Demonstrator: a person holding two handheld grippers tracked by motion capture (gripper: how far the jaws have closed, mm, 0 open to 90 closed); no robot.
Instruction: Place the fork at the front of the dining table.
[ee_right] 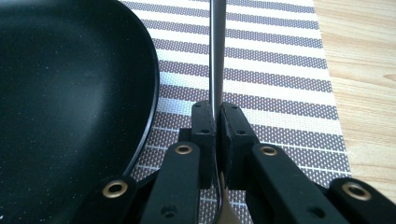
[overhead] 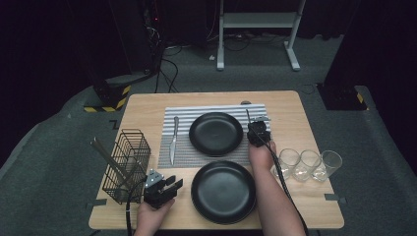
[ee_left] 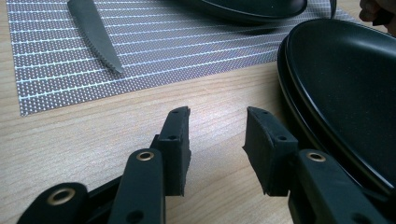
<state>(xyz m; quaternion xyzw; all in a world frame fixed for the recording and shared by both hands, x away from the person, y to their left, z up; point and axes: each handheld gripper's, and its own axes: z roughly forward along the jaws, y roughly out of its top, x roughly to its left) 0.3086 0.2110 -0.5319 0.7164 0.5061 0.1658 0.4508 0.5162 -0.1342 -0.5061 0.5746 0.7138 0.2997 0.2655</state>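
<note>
Right gripper (ee_right: pixel 217 116) clamped on thin metal utensil handle (ee_right: pixel 216 56), stiff, light, slippery (best pinched mid-handle); left gripper (ee_left: pixel 217 135) apart, empty.

I see two black plates, one (overhead: pixel 216 133) on a placemat (overhead: pixel 183 150) striped grey and white with a fine dotted weave, the other (overhead: pixel 223 191) on my pale wooden table (overhead: pixel 305 128). A silver-grey knife (overhead: pixel 173 139) lies on the stripes. My right gripper (ee_right: pixel 217 116) is black with brass-coloured rivets and pinches a slim silver utensil handle (ee_right: pixel 216 51). The wire basket (overhead: pixel 127 164) is black, the three glasses (overhead: pixel 307 164) clear.
</note>
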